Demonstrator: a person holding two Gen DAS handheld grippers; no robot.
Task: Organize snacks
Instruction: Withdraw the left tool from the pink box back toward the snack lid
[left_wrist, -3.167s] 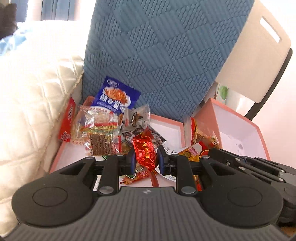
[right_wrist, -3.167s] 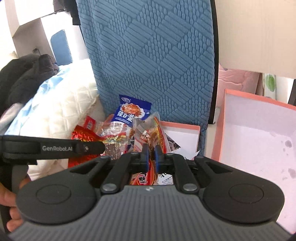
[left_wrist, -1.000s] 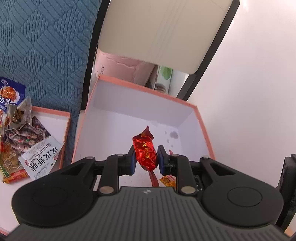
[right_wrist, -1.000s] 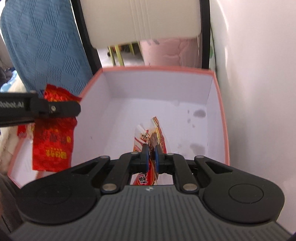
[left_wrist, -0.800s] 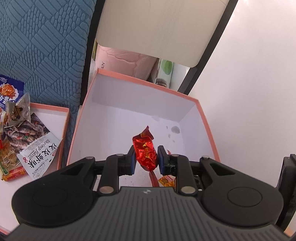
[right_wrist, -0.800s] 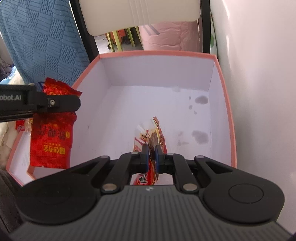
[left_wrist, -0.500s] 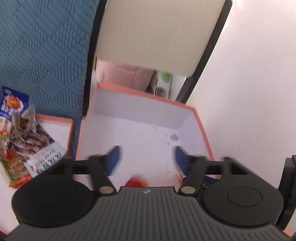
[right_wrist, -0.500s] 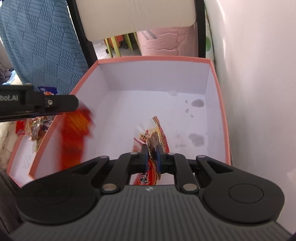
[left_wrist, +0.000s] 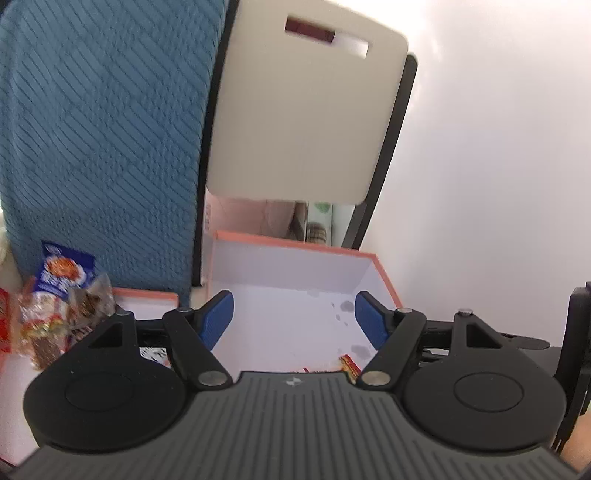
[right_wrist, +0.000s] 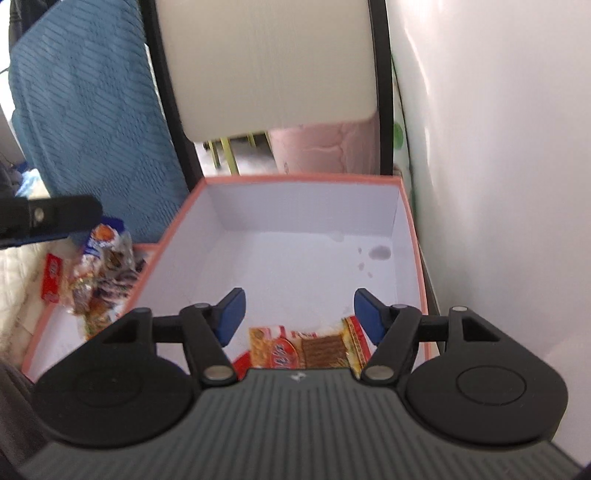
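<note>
1. Far left of both sets of fingers, the pile (right_wrist: 99, 273) of unsorted snacks lies in the lid (left_wrist: 147, 295), well apart from either gripper.
2. The left gripper (left_wrist: 294, 317) has its fingers (left_wrist: 218, 317) spread wide, with nothing between them; only the box (left_wrist: 295, 245) floor shows beyond.
3. The right gripper (right_wrist: 297, 314) is opening, its pads clear of any wrapper; nothing is pinched.
4. Below and just short of the right fingertips, a packet (right_wrist: 310, 350) lies flat on the box floor, with a red one partly hidden beside it.
5. To do this step well, I judge both grippers should lift straight clear of the walls, fingers left apart, then swing left to the pile and take one wrapper by its edge.
</note>
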